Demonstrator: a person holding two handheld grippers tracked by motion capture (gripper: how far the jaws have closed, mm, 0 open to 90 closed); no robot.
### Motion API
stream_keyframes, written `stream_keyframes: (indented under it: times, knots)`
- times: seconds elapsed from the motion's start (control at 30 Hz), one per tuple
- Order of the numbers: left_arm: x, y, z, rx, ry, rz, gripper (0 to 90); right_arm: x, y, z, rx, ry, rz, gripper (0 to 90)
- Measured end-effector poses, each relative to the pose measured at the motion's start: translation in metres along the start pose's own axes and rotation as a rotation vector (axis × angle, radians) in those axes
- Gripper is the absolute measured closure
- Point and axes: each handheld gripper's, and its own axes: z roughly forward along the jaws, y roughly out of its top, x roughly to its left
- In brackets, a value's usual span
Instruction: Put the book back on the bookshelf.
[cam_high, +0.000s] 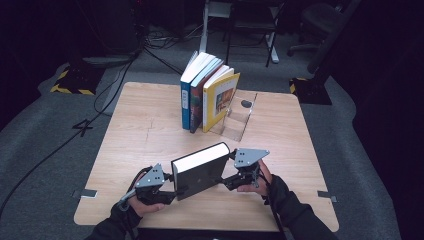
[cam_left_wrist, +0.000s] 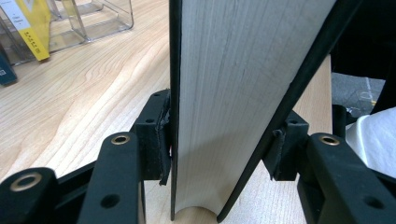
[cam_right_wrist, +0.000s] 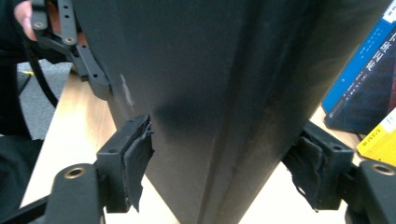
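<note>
Two hand-held grippers are working on one black book (cam_high: 200, 170), which I am seeing stood on edge on the tabletop (cam_high: 150, 135), near the front. The left hand-held gripper (cam_high: 167, 187) is clamping the page end of it: in the left gripper view its pads (cam_left_wrist: 159, 140) are pressing both covers. The right hand-held gripper (cam_high: 227, 181) is straddling the spine end with jaws apart; its right pad (cam_right_wrist: 306, 170) is looking clear of the cover, the left pad (cam_right_wrist: 137, 156) near or touching, I cannot tell. Three upright books (cam_high: 207, 92) are leaning by a clear stand (cam_high: 240, 117) farther back.
</note>
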Motion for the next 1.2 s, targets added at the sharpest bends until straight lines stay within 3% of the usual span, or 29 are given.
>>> stream_keyframes:
  times: [0.13,0.2,0.33,0.47,0.63,0.83,0.9,0.97,1.13,1.2]
  knots:
    - [0.004,-0.001,0.000,0.010,0.000,-0.014,49.9,-0.003,-0.002,-0.005,-0.009,0.022,0.014,34.2]
    - [0.006,-0.002,-0.001,0.020,0.022,-0.036,48.2,-0.002,-0.001,-0.008,-0.005,0.021,0.008,37.4]
    - [0.007,-0.002,-0.001,0.031,0.050,-0.034,45.0,-0.001,-0.002,-0.012,0.001,0.028,0.003,40.9]
    - [0.011,-0.004,-0.004,0.029,0.076,-0.042,41.5,0.004,0.007,-0.019,0.050,0.046,-0.088,44.9]
    - [0.015,-0.003,-0.002,0.021,0.100,-0.062,39.3,0.013,0.023,-0.020,0.008,0.036,-0.120,42.2]
    - [0.022,-0.002,0.005,-0.007,0.128,-0.091,40.1,0.016,0.040,-0.018,-0.043,0.007,-0.085,41.2]
    - [0.022,-0.002,0.008,-0.016,0.115,-0.082,49.0,0.017,0.045,-0.018,-0.057,-0.006,-0.077,41.5]
    - [0.019,0.002,0.014,-0.007,0.144,-0.064,45.8,0.018,0.049,-0.017,-0.061,-0.023,-0.052,41.3]
    - [0.020,0.003,0.019,-0.012,0.152,-0.065,43.3,0.024,0.053,-0.015,-0.036,-0.077,-0.041,48.3]
    - [0.020,0.004,0.021,-0.014,0.168,-0.069,40.9,0.022,0.053,-0.017,-0.031,-0.089,-0.008,49.3]
